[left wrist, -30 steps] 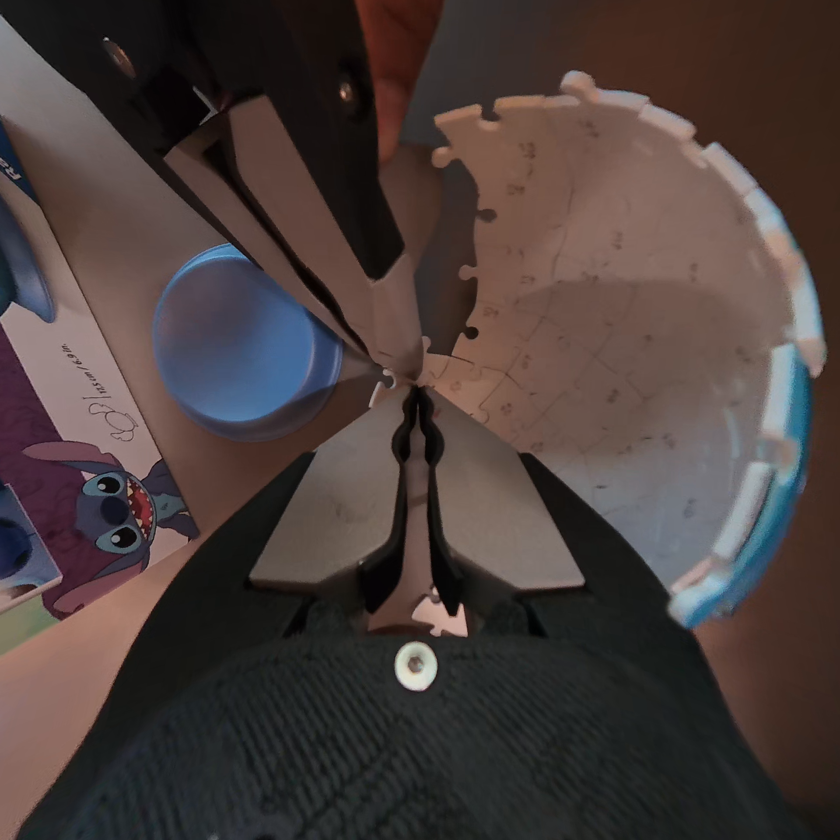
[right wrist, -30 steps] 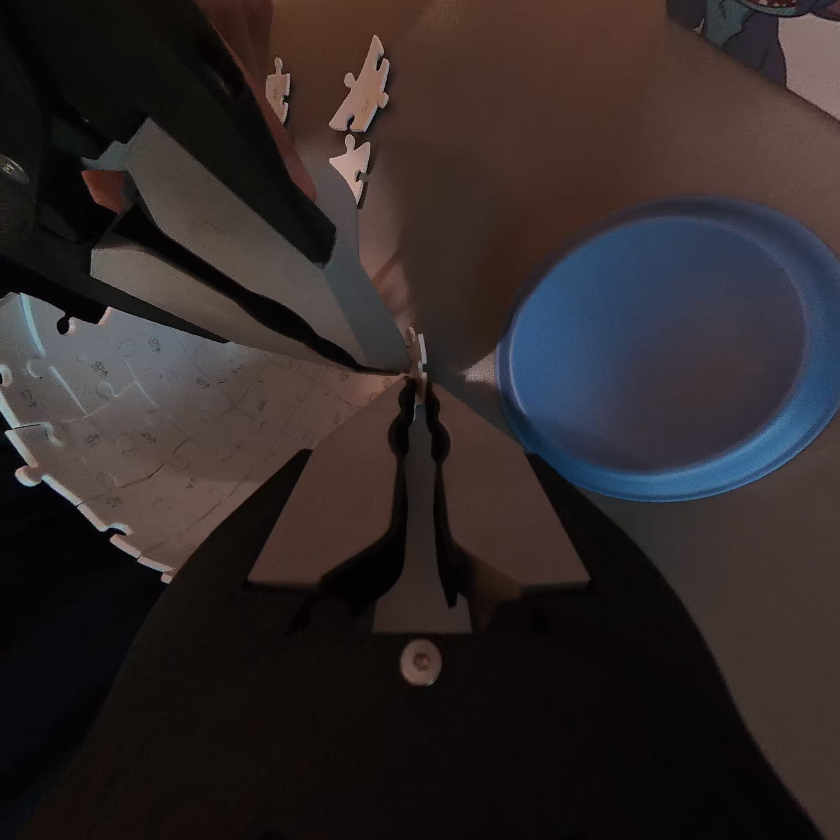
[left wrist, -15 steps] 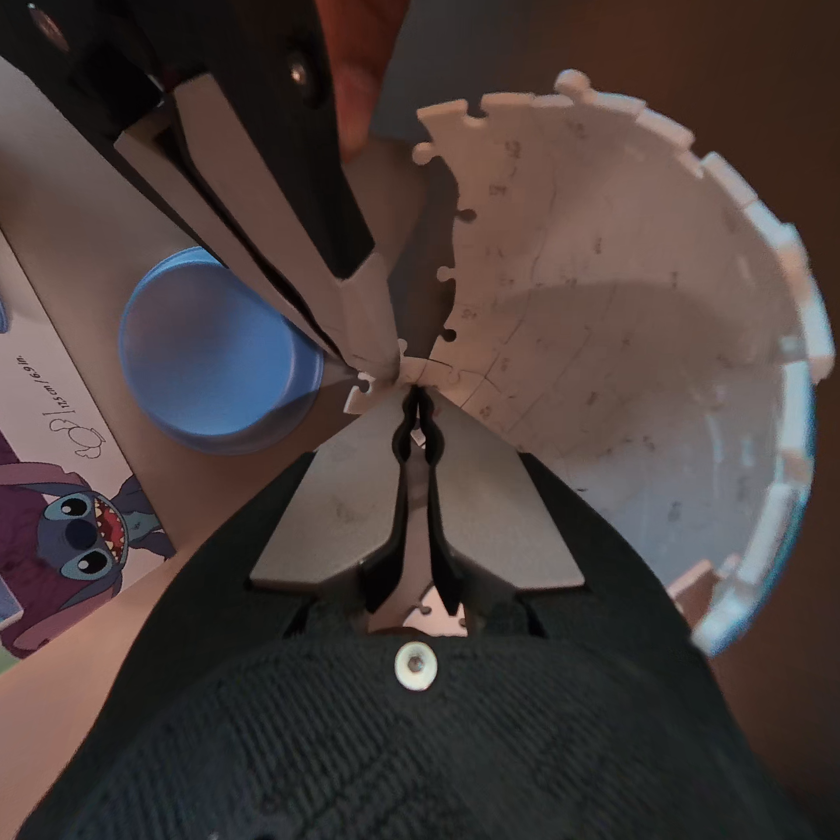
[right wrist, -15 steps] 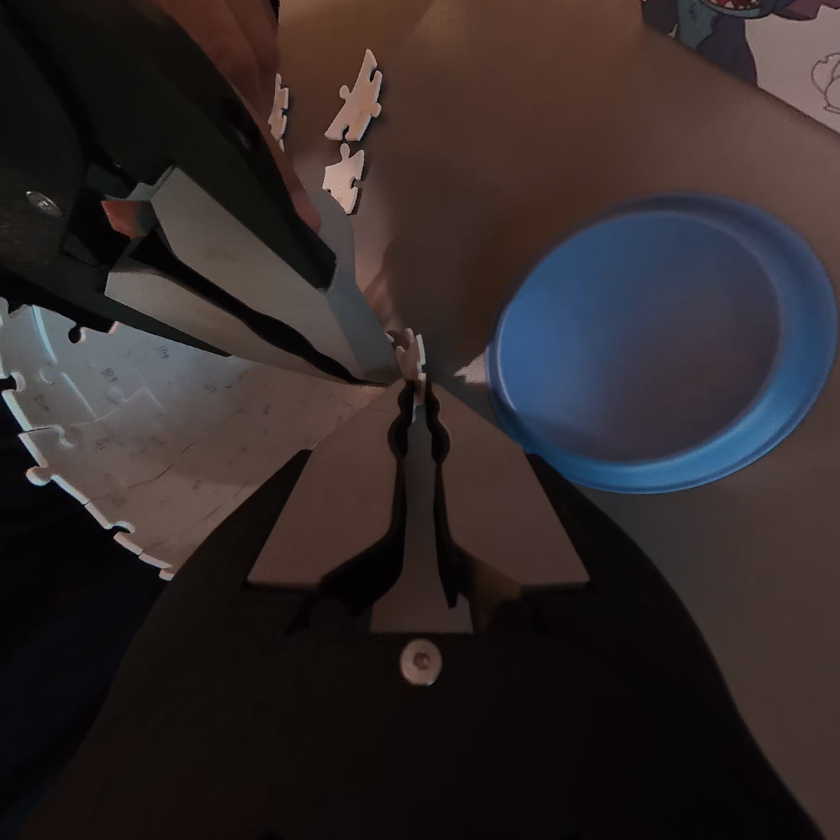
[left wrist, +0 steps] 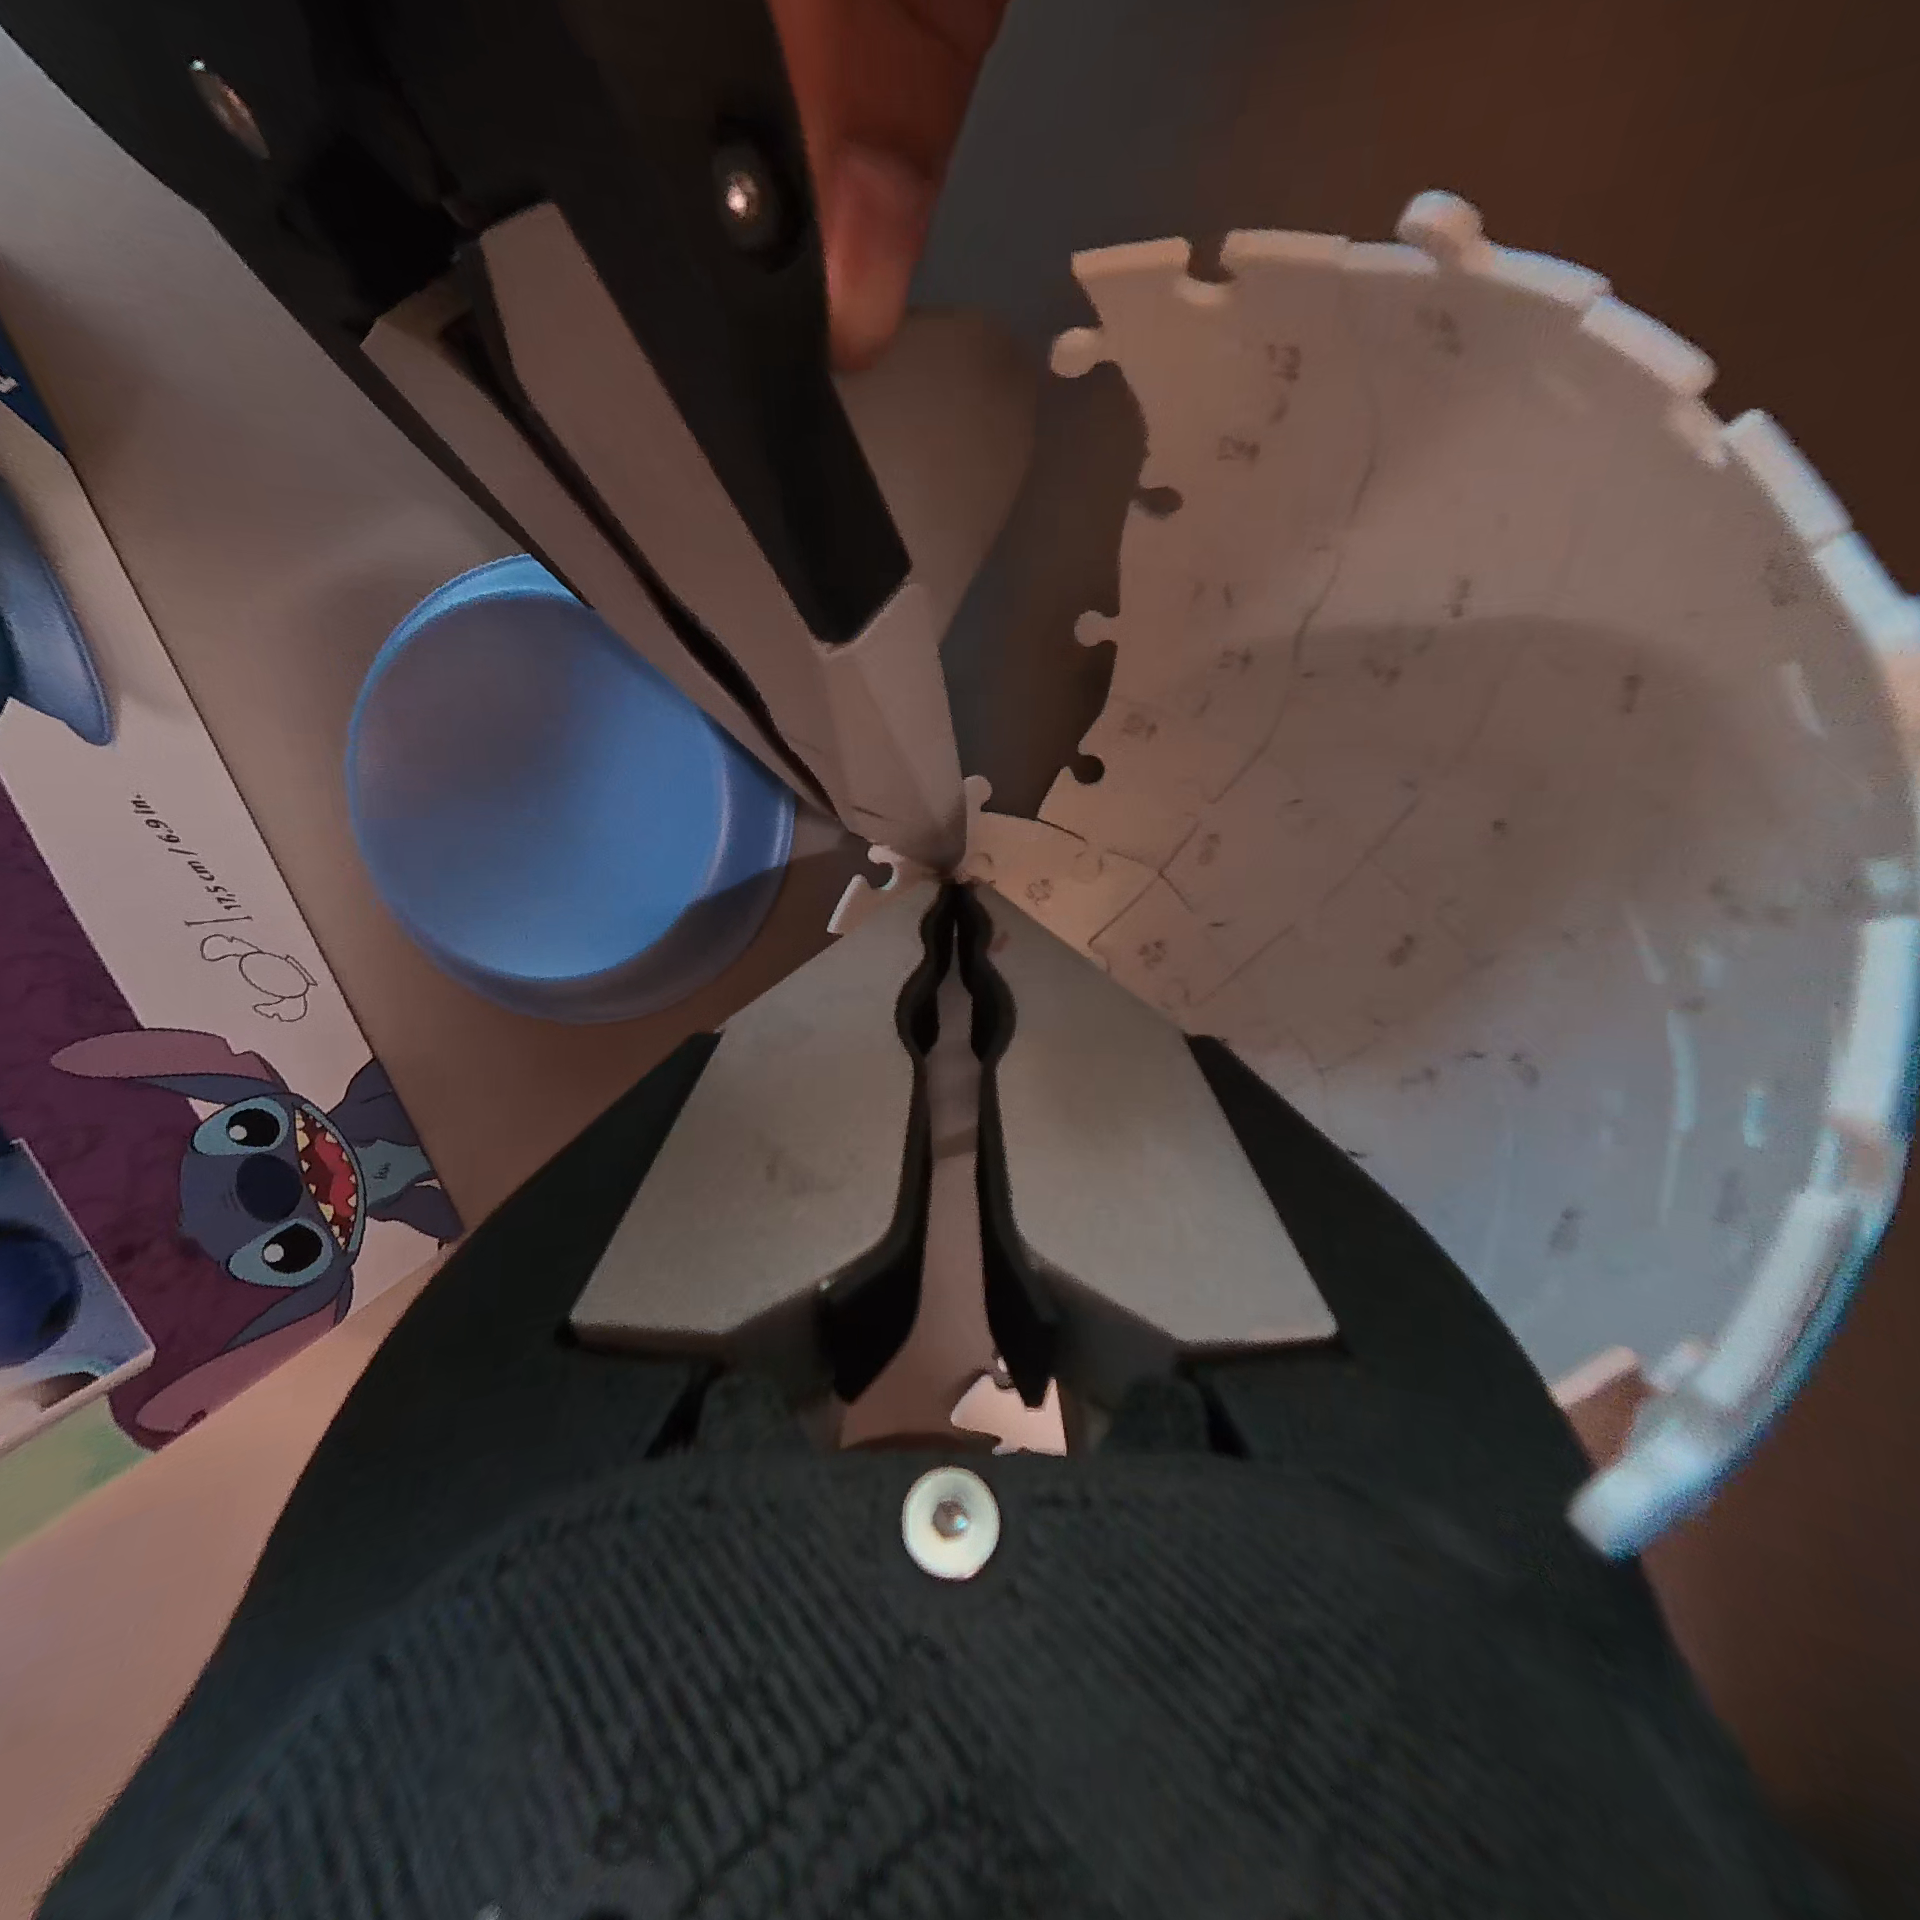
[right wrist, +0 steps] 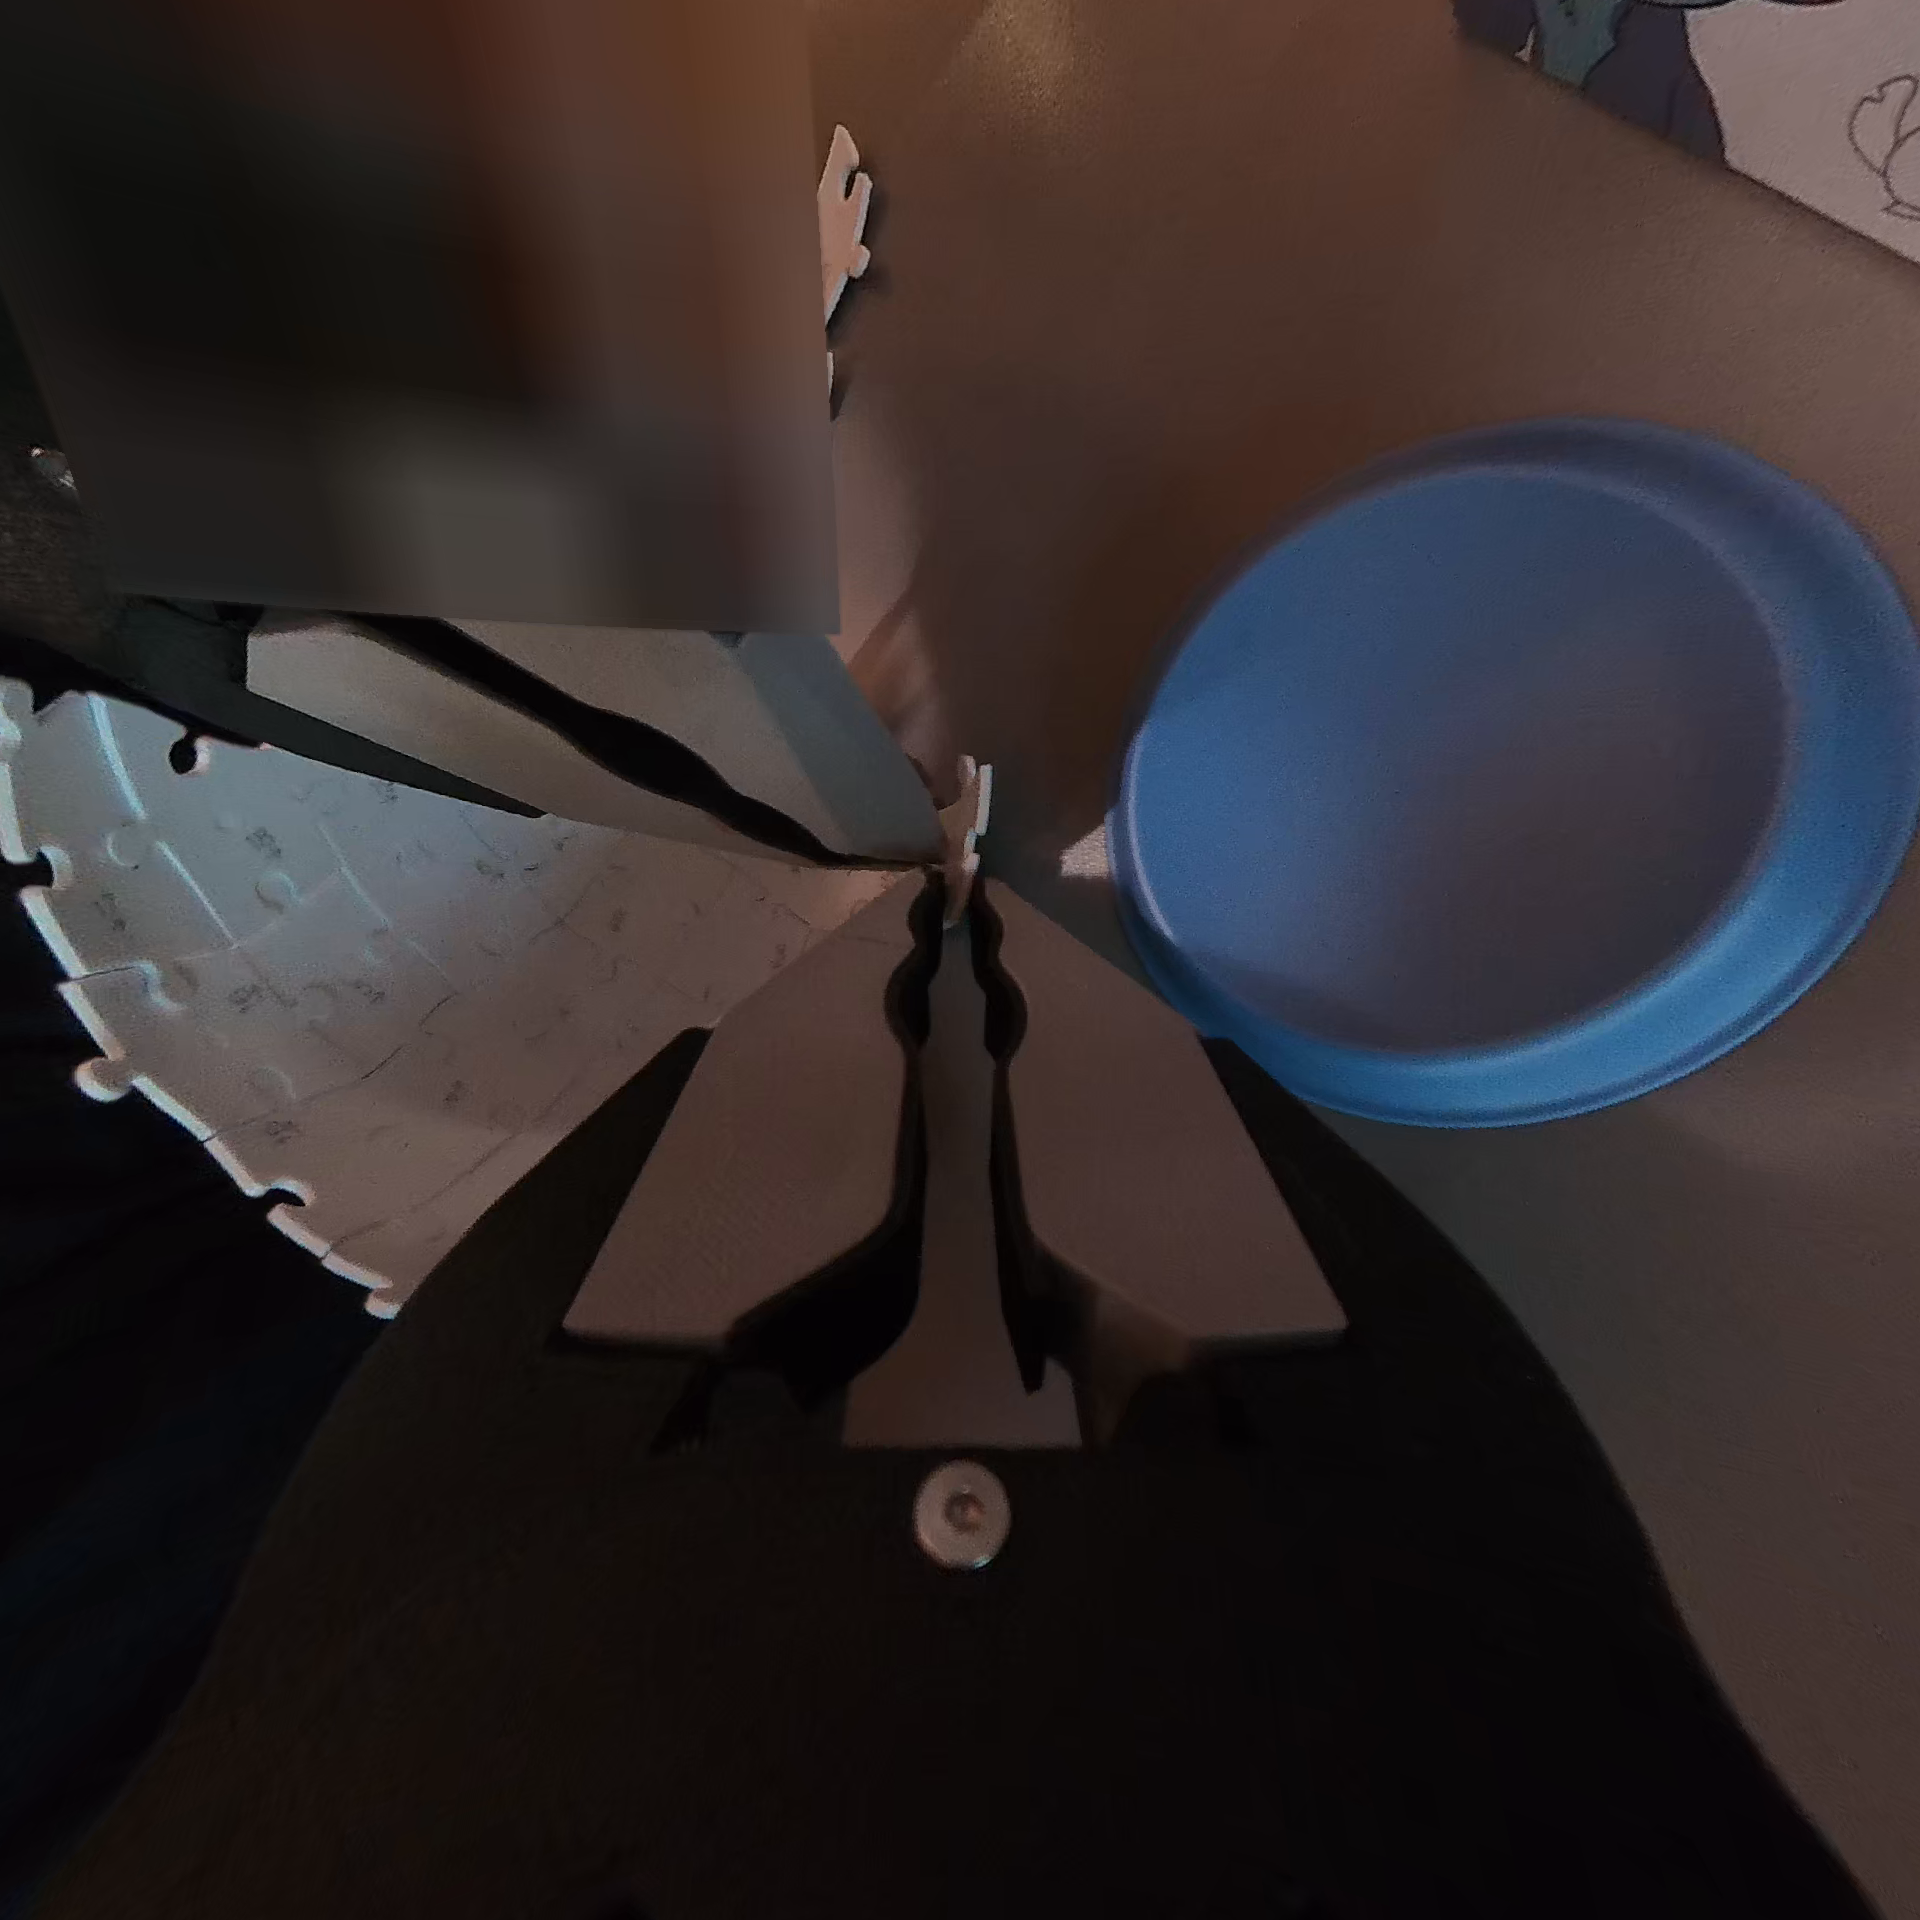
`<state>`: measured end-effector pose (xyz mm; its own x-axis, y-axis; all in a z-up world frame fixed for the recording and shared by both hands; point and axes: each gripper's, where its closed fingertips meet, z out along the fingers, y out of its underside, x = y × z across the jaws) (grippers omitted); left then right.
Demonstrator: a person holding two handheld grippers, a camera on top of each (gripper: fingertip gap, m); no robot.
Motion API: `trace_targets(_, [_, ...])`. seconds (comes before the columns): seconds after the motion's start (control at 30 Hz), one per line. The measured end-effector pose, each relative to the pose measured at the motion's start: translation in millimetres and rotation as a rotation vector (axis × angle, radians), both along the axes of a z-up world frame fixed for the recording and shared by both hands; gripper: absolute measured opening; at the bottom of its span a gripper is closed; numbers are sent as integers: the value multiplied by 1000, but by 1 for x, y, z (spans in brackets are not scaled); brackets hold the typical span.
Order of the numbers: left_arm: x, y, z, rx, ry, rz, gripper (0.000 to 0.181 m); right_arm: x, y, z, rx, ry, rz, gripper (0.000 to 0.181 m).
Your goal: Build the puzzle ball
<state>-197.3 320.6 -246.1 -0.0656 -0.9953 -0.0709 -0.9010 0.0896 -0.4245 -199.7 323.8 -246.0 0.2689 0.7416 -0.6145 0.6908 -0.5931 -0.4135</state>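
The half-built puzzle ball is an open shell, white inside with a blue outside, and it also shows in the right wrist view. My left gripper is shut on the shell's jagged edge. My right gripper is shut on a small white puzzle piece. It reaches in from the upper left of the left wrist view, where the piece sticks out beside its tips. The two grippers meet tip to tip at the shell's edge. I cannot tell whether the piece is locked into the edge.
A round blue stand lies on the brown table, close beside the grippers, and also shows in the right wrist view. A printed picture sheet lies at the left. Loose white pieces lie farther off. A fingertip shows behind the right gripper. My left and right fingertips are right by each other.
Both grippers stay shut and tip to tip. The shell has tilted a little, and the piece shows more beside the right gripper's tips. The loose pieces have slid toward the blurred patch.
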Motion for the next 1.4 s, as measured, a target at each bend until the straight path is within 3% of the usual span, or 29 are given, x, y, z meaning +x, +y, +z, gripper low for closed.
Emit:
trace_targets(0.97, [10, 8, -3, -64, 121, -40, 0, 18, 15, 1, 268, -101, 31, 7])
trace_targets(1.4, [11, 9, -3, -64, 135, -40, 0, 21, 13, -1, 281, -123, 28, 9])
